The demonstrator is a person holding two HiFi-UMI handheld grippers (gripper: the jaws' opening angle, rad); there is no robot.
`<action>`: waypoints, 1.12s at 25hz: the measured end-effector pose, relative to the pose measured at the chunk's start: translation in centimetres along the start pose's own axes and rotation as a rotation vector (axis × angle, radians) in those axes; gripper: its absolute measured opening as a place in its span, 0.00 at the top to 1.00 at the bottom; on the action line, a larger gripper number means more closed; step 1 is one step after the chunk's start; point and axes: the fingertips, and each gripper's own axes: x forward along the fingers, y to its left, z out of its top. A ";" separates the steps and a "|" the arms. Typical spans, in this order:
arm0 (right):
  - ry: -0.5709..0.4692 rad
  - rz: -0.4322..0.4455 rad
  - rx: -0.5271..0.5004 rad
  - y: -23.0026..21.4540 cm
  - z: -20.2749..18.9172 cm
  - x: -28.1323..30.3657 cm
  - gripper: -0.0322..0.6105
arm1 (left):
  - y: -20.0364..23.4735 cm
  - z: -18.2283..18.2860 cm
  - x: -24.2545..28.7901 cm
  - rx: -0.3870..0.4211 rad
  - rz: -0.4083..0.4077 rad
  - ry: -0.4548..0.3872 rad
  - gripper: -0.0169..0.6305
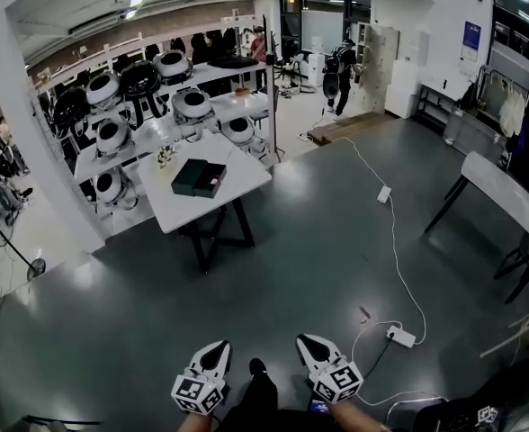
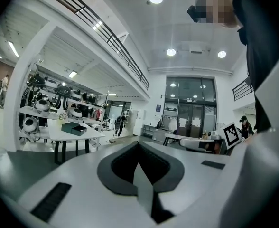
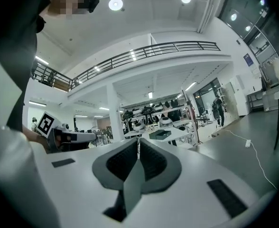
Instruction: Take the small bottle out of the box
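A dark box (image 1: pixel 199 178) with its lid laid open beside it rests on a white table (image 1: pixel 246 177) several steps ahead; the same box (image 2: pixel 73 128) (image 3: pixel 160 134) shows far off in both gripper views. No small bottle can be made out inside it from here. My left gripper (image 1: pixel 218 348) and right gripper (image 1: pixel 306 342) are held low, close to the person's body, far from the table. Both are shut with nothing between the jaws, as the left gripper (image 2: pixel 138 144) and right gripper (image 3: pixel 139 140) show in their own views.
White shelving (image 1: pixel 147 97) loaded with round black-and-white devices stands behind the table. A white cable (image 1: pixel 392 232) runs over the grey floor to a power strip (image 1: pixel 400 336) at my right. Another white table (image 1: pixel 507 196) stands at the right edge. People stand in the far background.
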 end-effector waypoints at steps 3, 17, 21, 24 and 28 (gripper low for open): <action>0.005 -0.018 -0.021 -2.3 1.1 2.8 0.89 | 2.6 0.4 3.3 -0.009 0.009 -0.008 0.95; -0.049 -0.006 -0.092 -11.3 8.6 20.6 0.89 | 16.2 7.7 17.7 0.007 0.019 -0.077 0.95; -0.055 -0.008 -0.082 -12.6 9.1 24.0 0.89 | 19.3 7.6 20.6 0.001 0.029 -0.064 0.95; -0.028 -0.010 -0.071 -14.2 8.7 25.6 0.89 | 20.6 7.8 22.6 -0.025 0.030 -0.062 0.95; -0.018 -0.001 -0.046 -17.5 8.2 29.2 0.89 | 22.8 7.2 26.4 -0.028 0.033 -0.036 0.95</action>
